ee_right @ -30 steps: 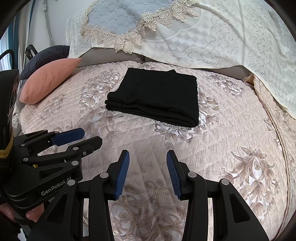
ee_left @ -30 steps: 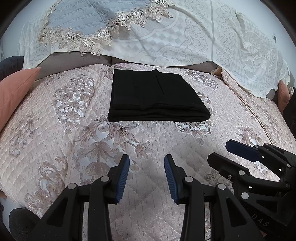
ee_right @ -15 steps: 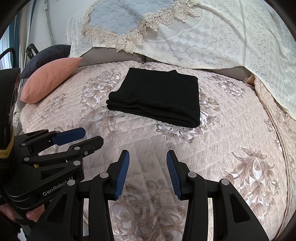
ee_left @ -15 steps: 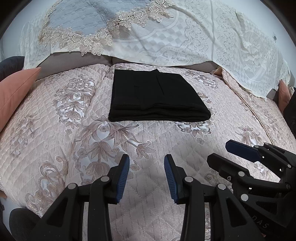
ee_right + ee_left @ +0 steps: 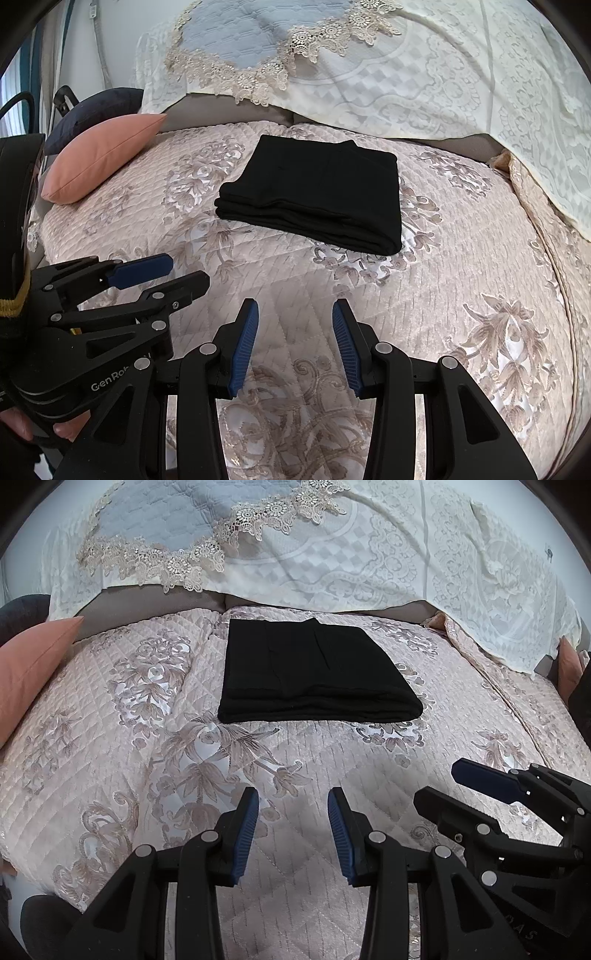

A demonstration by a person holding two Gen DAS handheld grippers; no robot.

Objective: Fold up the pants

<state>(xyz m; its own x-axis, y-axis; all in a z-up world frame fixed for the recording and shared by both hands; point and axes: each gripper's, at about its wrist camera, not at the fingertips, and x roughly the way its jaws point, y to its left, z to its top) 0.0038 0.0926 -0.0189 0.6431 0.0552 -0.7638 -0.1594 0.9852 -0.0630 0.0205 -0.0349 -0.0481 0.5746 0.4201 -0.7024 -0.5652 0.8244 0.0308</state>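
Black pants (image 5: 314,672) lie folded into a neat rectangular stack on the pink quilted bed cover, toward the far side; they also show in the right wrist view (image 5: 317,192). My left gripper (image 5: 291,805) is open and empty, held above the cover well short of the pants. My right gripper (image 5: 295,314) is open and empty, also short of the pants. Each gripper shows in the other's view: the right gripper (image 5: 443,786) at the lower right, the left gripper (image 5: 188,273) at the lower left.
The pink floral quilted cover (image 5: 110,760) spans the bed. A salmon pillow (image 5: 103,158) and a dark cushion (image 5: 96,114) lie at the far left. A white lace-trimmed spread (image 5: 332,546) drapes over the head of the bed. Another pillow edge (image 5: 567,668) shows at the right.
Both grippers have drifted very slightly; the pants have not moved and both grippers stay open.
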